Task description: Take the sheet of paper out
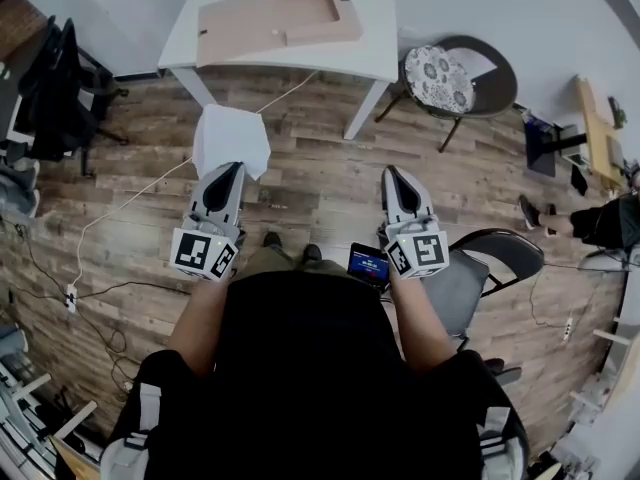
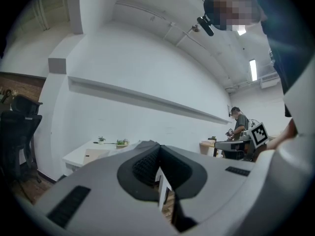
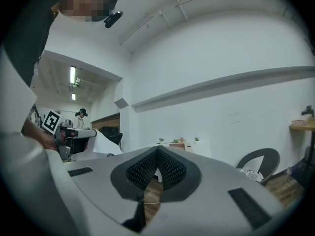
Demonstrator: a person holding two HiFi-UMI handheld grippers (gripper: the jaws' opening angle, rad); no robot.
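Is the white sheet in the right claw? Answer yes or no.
No, the white sheet sticks out of the left claw at its tip; the right claw is shut on nothing.

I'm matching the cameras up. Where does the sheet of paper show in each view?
Head view: sheet of paper upper left of centre, at the left gripper's tip.
Left gripper view: only a white sliver below the shut jaws, probably its edge.
Right gripper view: left of centre, a white sheet.
Shared landmark: the white table by the wall.
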